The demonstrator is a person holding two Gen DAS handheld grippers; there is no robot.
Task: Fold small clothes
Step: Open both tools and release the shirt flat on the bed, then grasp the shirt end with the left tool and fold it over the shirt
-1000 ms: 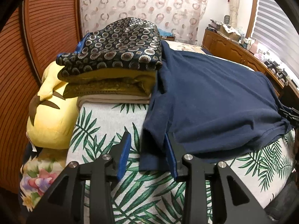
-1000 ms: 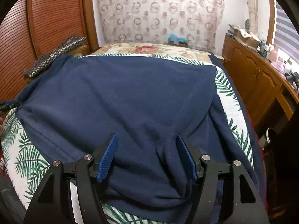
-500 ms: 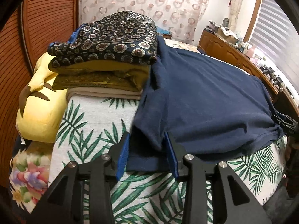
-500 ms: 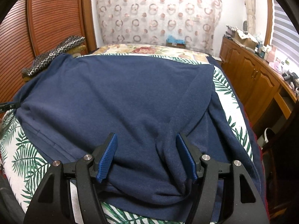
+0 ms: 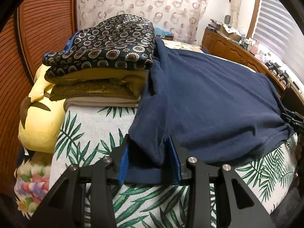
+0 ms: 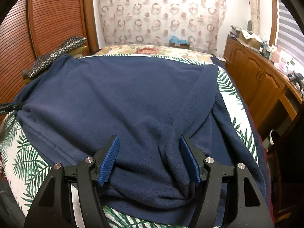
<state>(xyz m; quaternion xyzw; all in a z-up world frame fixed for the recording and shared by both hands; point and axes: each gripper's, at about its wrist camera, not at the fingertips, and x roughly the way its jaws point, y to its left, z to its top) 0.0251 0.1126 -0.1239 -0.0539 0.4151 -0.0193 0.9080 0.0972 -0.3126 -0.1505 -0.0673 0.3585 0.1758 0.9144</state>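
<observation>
A navy blue shirt point(image 5: 205, 98) lies spread on a palm-leaf bedspread point(image 5: 91, 133). My left gripper point(image 5: 149, 155) is open, its blue pads on either side of the shirt's near left corner, with cloth bunched between them. In the right wrist view the same shirt point(image 6: 123, 98) fills the bed. My right gripper point(image 6: 149, 155) is open wide, its jaws straddling a fold at the shirt's near right edge. Each gripper shows as a black tip at the edge of the other's view.
A stack of folded clothes point(image 5: 106, 57), topped by a dark patterned one, stands at the shirt's left. A yellow plush pillow point(image 5: 39, 117) sits beside it. A wooden cabinet point(image 6: 262, 83) with clutter runs along the right. A slatted wardrobe door point(image 6: 38, 24) is at left.
My left gripper has moved forward, so the shirt's corner now lies deeper between its pads. The right gripper has stayed almost still, open around the fold.
</observation>
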